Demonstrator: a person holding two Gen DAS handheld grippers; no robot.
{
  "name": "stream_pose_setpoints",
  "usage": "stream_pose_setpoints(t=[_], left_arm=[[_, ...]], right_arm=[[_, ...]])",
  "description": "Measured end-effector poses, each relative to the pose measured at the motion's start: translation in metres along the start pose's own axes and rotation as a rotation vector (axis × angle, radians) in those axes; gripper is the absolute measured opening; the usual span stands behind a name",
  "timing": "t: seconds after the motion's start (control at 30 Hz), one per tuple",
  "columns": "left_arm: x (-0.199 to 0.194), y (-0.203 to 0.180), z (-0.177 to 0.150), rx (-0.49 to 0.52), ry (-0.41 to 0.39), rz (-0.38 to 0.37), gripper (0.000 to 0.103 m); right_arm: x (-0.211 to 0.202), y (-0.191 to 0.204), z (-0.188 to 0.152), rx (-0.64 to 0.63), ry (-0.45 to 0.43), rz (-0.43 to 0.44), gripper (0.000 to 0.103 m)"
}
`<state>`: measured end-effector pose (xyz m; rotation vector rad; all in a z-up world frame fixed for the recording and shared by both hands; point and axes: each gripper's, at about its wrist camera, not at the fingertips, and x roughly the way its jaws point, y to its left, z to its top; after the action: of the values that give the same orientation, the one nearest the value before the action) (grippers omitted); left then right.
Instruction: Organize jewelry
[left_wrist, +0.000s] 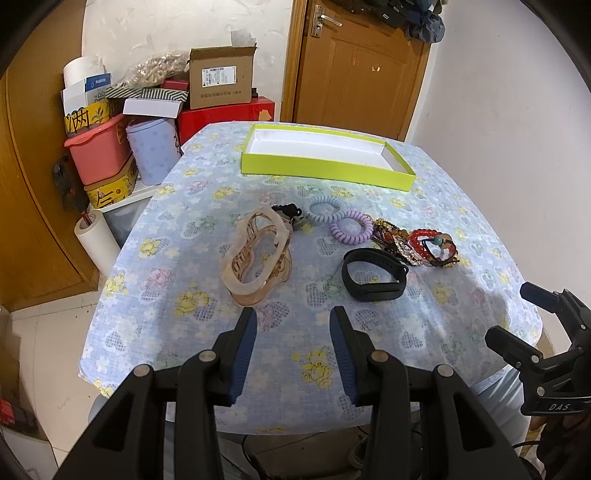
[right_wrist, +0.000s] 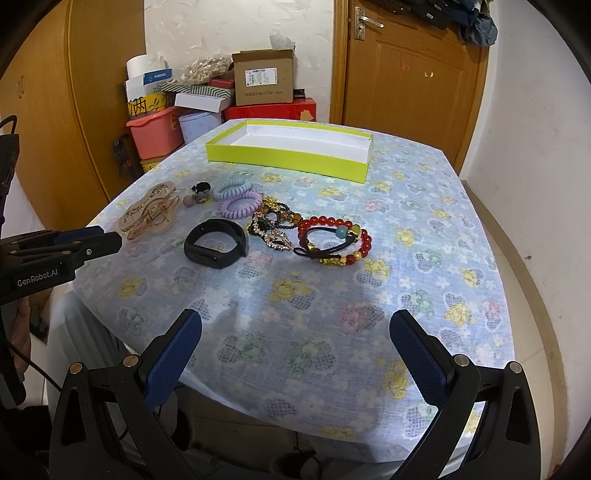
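Blue-padded left gripper (left_wrist: 293, 325) and right gripper (right_wrist: 295, 328) are held released, nothing grasped, above the near table edge. Jewelry is clustered mid-table: black band (right_wrist: 216, 243), red bead bracelet (right_wrist: 334, 236). Green box (right_wrist: 288, 151) is set beyond.

**My two grippers**

My left gripper (left_wrist: 293, 325) is black plastic with two fingers. Each finger has a blue bumpy pad (left_wrist: 243, 354) inside. Round silver screws (left_wrist: 208, 356) sit on the black arms. My right gripper (right_wrist: 295, 332) looks the same, with dotted blue pads (right_wrist: 173, 362). White letters on the sides say "GenRobot.AI" and "DAS". A thin black cable (right_wrist: 37, 369) hangs by the left one.
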<state>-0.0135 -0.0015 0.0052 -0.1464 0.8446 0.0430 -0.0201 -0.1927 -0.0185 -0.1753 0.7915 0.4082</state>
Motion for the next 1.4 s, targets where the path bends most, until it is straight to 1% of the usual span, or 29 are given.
stream_pose_setpoints(t=[0.33, 0.67, 0.73, 0.87, 0.93, 1.0, 1.2, 1.27, 1.37, 1.4], left_arm=[[0.000, 0.001, 0.002, 0.001, -0.005, -0.017, 0.043], [0.004, 0.008, 0.010, -0.002, -0.014, -0.008, 0.043], [0.006, 0.012, 0.013, -0.006, -0.019, -0.006, 0.044], [0.011, 0.022, 0.023, -0.018, -0.035, -0.007, 0.053], [0.015, 0.028, 0.027, -0.025, -0.037, -0.018, 0.053], [0.021, 0.032, 0.032, -0.026, -0.036, -0.022, 0.054], [0.044, 0.031, 0.038, 0.020, -0.004, -0.038, 0.054], [0.047, 0.029, 0.039, 0.047, -0.009, -0.031, 0.056], [0.054, 0.026, 0.041, 0.071, 0.006, -0.032, 0.057], [0.056, 0.025, 0.041, 0.079, 0.009, -0.030, 0.057]], right_arm=[[0.001, 0.004, -0.001, -0.013, 0.008, 0.012, 0.102], [0.004, 0.003, 0.002, -0.020, 0.018, 0.015, 0.102], [0.005, 0.001, 0.004, -0.014, 0.020, 0.019, 0.102], [0.010, -0.007, 0.011, 0.022, 0.020, 0.036, 0.102], [0.013, -0.012, 0.016, 0.042, 0.017, 0.048, 0.101], [0.016, -0.016, 0.019, 0.057, 0.016, 0.053, 0.096], [0.029, -0.024, 0.031, 0.091, 0.026, 0.077, 0.091], [0.031, -0.026, 0.033, 0.100, 0.024, 0.085, 0.089], [0.040, -0.030, 0.038, 0.124, 0.034, 0.099, 0.076], [0.042, -0.032, 0.039, 0.131, 0.039, 0.103, 0.073]])
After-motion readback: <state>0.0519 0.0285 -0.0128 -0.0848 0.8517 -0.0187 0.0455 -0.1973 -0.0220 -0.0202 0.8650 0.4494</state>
